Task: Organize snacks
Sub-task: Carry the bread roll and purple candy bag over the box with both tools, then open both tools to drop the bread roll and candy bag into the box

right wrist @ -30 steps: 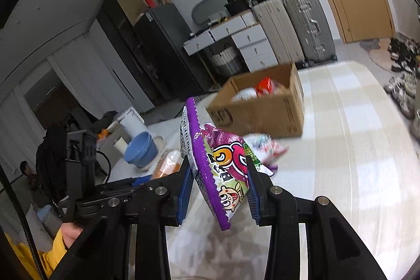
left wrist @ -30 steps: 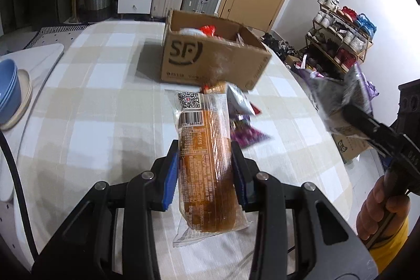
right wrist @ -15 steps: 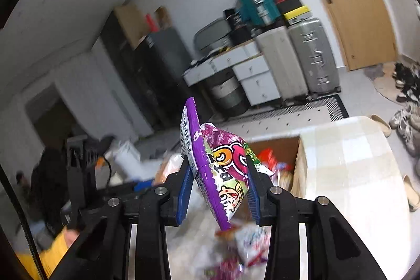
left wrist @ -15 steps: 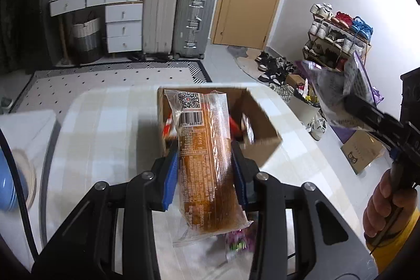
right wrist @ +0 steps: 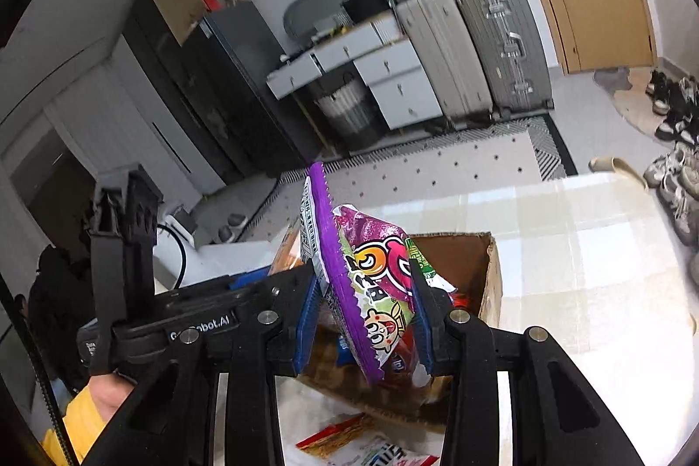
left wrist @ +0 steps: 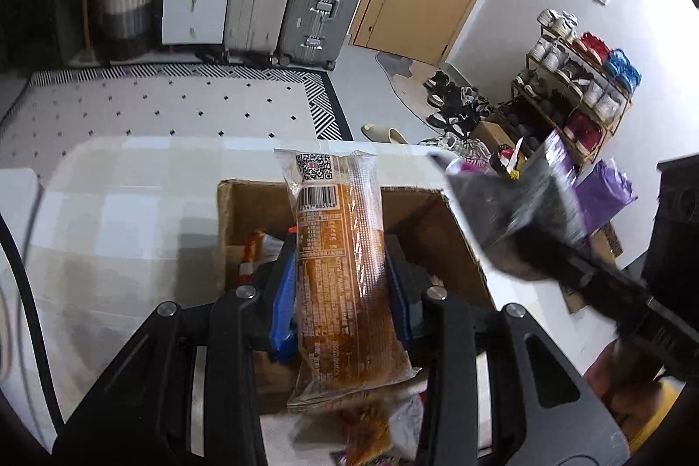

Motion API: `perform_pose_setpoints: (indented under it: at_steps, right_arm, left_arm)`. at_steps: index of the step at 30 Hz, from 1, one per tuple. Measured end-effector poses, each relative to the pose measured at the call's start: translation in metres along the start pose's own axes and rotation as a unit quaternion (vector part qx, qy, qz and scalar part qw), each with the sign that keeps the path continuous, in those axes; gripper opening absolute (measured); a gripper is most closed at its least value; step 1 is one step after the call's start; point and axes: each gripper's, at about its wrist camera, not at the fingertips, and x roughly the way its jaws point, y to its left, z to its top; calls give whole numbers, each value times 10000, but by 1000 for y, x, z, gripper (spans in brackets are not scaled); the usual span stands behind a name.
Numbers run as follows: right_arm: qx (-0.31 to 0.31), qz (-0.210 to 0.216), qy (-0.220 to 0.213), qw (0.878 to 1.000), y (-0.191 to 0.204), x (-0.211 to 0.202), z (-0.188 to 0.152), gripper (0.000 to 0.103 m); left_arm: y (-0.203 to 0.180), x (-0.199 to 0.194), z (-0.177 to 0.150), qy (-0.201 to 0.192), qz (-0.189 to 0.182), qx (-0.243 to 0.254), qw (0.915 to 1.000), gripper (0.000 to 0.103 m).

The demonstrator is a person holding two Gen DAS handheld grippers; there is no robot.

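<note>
my left hand-held gripper (left wrist: 340,291) is clamped on the long bread pack (left wrist: 340,269), its long axis pointing to 12 o'clock over the open cardboard box (left wrist: 458,247). my right hand-held gripper (right wrist: 362,317) pinches the purple snack bag (right wrist: 371,291), probably just above the box's near wall; left seems nearer the opening.
</note>
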Motion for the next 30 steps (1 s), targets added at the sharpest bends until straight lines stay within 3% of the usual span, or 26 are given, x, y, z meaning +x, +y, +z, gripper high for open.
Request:
perform_pose_setpoints:
  at_steps: [6,8,14,30]
  right_arm:
    - [191,-82,215,9996,-15,28,3,37]
    - [174,-90,277,9994,-16,35,1,37]
    - [167,-214,405,9988,-18,48,-1,37]
    - [118,-561,542,9969,-22,58,-7,39]
  left_arm:
    - [-3,49,19,269,138,148,9994,33]
    - [-3,62,21,395,27,160,9991,33]
    - [-5,78,17,416,37,149,9990,33]
    - [-20,37,9,141,177,429,9988,40]
